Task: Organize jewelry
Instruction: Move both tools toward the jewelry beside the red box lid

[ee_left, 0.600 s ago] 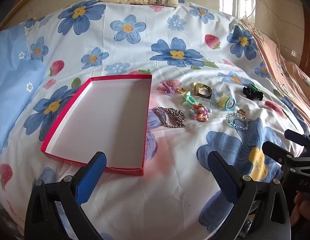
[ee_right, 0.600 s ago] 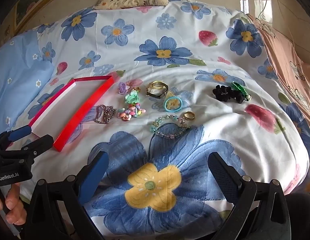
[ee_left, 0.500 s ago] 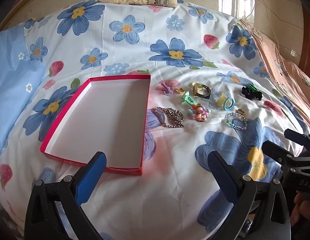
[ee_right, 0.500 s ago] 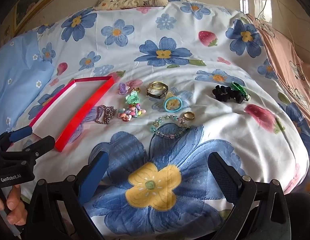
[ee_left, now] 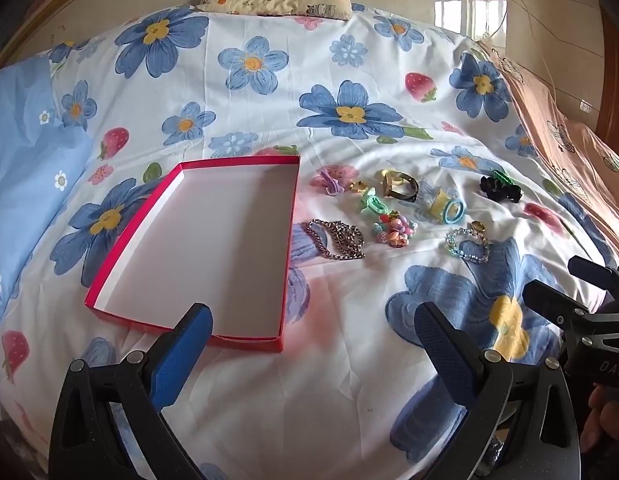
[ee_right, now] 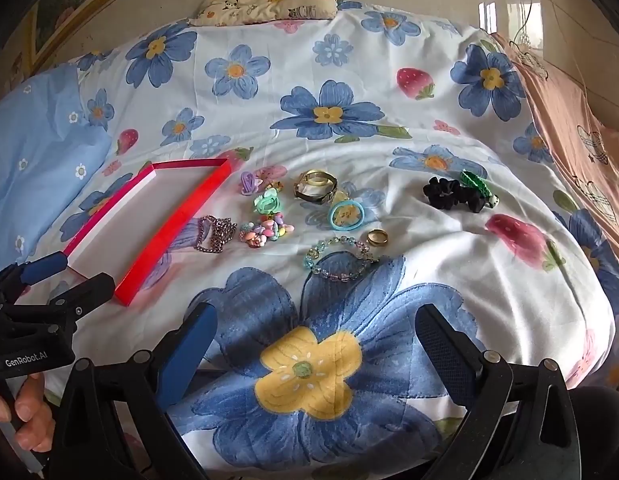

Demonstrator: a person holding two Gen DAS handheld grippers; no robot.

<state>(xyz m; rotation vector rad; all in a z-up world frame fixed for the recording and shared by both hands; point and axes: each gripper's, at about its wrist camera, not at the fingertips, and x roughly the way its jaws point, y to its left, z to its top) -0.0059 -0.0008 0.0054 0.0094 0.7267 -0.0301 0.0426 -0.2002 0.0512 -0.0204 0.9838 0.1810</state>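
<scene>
I hold the left gripper (ee_left: 313, 332) and right gripper (ee_right: 315, 332) low over the near bedspread (ee_left: 349, 380), jaws wide apart and empty, presumably poised for a first pick. The shallow red box (ee_left: 287, 276), white-lined and empty, lies left; just right lie a metal chain (ee_left: 336, 238), beaded bracelets (ee_right: 341, 258), a ring (ee_right: 377, 237) and soft hair ties, some too small to identify.

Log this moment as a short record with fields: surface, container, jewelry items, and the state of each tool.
surface: floral bedsheet
container: red box, white inside, nothing in it
items beside box: silver chain, colourful bead cluster, clear bead bracelet, gold ring, gold watch, blue hair tie, black scrunchie
left tool: open, nothing between its fingers, near the box's front edge
right tool: open, nothing held, over a large blue flower print
</scene>
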